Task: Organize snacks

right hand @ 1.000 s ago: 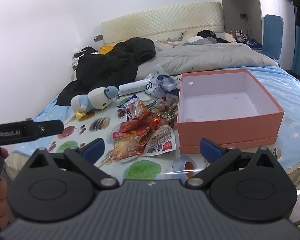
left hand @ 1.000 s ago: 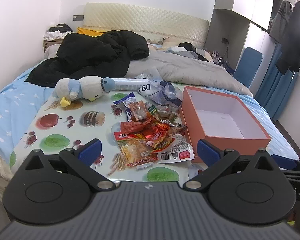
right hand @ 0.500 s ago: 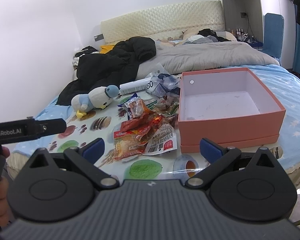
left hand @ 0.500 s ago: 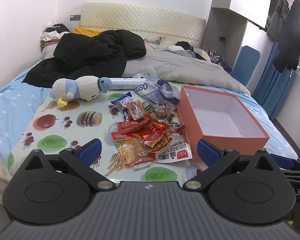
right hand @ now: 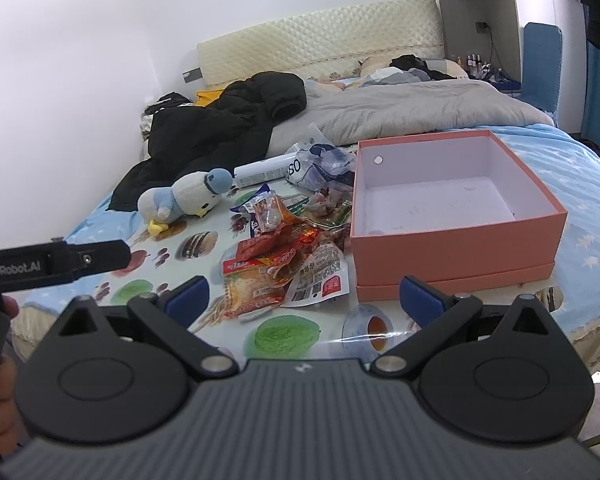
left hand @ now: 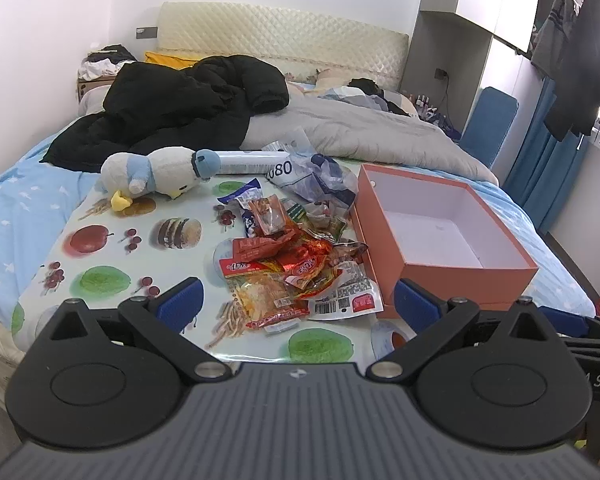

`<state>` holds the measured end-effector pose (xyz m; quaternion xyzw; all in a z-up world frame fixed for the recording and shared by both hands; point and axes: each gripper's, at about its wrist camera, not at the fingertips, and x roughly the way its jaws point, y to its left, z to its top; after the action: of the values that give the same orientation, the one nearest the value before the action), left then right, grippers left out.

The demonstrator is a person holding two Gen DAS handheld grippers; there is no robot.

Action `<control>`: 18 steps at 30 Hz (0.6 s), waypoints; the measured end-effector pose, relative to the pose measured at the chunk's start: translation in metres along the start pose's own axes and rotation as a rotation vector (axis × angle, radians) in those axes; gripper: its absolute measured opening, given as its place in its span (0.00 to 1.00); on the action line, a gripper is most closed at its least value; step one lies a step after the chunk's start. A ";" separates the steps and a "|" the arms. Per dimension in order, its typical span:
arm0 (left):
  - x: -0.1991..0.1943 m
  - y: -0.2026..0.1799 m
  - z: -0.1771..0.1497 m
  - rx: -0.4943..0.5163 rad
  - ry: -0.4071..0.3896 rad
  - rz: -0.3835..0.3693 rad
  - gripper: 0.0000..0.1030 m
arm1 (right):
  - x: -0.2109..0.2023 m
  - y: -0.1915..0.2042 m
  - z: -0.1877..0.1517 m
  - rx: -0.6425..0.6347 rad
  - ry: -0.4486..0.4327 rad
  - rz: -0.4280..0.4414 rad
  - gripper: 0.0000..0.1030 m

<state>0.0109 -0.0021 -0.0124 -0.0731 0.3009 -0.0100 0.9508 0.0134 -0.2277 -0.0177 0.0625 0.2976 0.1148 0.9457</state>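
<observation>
Over on the left of the bed, a black puffer jacket (left hand: 172,108) sprawls across the blue sheet, and just in front of it a plush penguin (left hand: 152,178) lies on its side at the far edge of a fruit-and-burger printed mat (left hand: 100,248). Behind the toy's head a white tube (left hand: 252,162) rests on the mat, next to a crumpled blue-and-white plastic bag (left hand: 316,178). In the middle of the mat sits the heap of snack packets (left hand: 288,256), mostly red and orange wrappers overlapping one another, with a yellowish bag (left hand: 268,300) nearest and a white wrapper showing a barcode (left hand: 344,296) touching the box beside it. That orange box (left hand: 460,272) stands open and upright just right of the heap, its white inside bare. The left gripper (left hand: 298,300) hovers low at the near edge of the mat, jaws spread wide with nothing between the blue pads, the pile straight ahead. The right gripper (right hand: 304,294) is likewise wide apart and holding nothing, aimed between the heap and the box. Further right, a grey duvet (right hand: 412,112) covers the bed up to the padded headboard (right hand: 320,52).
</observation>
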 end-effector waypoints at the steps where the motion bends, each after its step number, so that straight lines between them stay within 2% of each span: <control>1: 0.001 0.000 0.000 0.000 0.002 -0.001 1.00 | 0.000 0.000 0.000 0.000 0.000 -0.001 1.00; 18: 0.013 -0.002 -0.006 0.023 0.013 -0.037 1.00 | 0.000 -0.014 -0.010 0.064 -0.016 -0.027 1.00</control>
<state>0.0184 -0.0058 -0.0247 -0.0677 0.3055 -0.0314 0.9493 0.0102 -0.2410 -0.0281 0.0895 0.2944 0.0922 0.9470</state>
